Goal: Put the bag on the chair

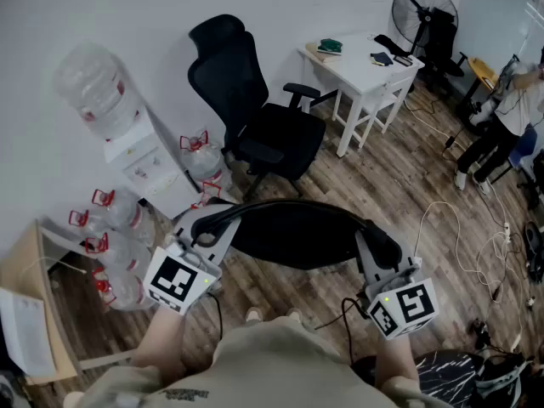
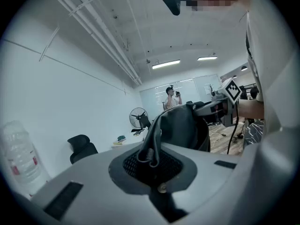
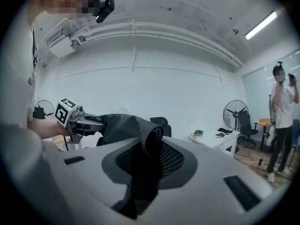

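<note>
A black bag (image 1: 297, 232) hangs in the air between my two grippers, a short way in front of a black office chair (image 1: 255, 113) that stands by the wall. My left gripper (image 1: 206, 230) is shut on the bag's thin strap (image 2: 151, 144) at its left end. My right gripper (image 1: 376, 249) is shut on a thicker fold of the bag (image 3: 149, 142) at its right end. In the left gripper view the bag (image 2: 185, 128) stretches across to the right gripper (image 2: 220, 108). The chair's seat (image 1: 285, 133) has nothing on it.
A water dispenser (image 1: 127, 134) and several water bottles (image 1: 115, 236) stand left of the chair. A white table (image 1: 361, 66) and a fan (image 1: 422, 11) are at the back right. Cables (image 1: 476, 245) trail over the wooden floor, and a person (image 1: 510, 113) stands at the far right.
</note>
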{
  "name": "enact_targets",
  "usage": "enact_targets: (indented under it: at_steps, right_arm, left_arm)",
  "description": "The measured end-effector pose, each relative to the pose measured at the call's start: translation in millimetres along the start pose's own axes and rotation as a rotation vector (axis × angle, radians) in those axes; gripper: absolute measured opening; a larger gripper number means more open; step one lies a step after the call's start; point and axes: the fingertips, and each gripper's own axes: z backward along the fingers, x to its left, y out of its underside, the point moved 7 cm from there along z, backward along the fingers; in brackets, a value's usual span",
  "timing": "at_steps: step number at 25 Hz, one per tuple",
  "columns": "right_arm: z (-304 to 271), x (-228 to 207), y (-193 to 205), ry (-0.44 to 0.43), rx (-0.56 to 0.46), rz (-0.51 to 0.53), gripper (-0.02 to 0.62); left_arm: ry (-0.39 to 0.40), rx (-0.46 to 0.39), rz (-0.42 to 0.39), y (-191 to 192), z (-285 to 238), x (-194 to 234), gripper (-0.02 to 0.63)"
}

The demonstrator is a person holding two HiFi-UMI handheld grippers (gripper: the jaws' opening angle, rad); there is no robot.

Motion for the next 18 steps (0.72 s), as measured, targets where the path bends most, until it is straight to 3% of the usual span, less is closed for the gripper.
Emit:
enact_targets:
  at_steps: [18]
  right_arm:
    - [32, -21, 13, -0.004, 0.013, -0.039, 0.095]
  left_arm:
    - [-0.011, 0.030, 0.017, -7, -8, -40, 0.035]
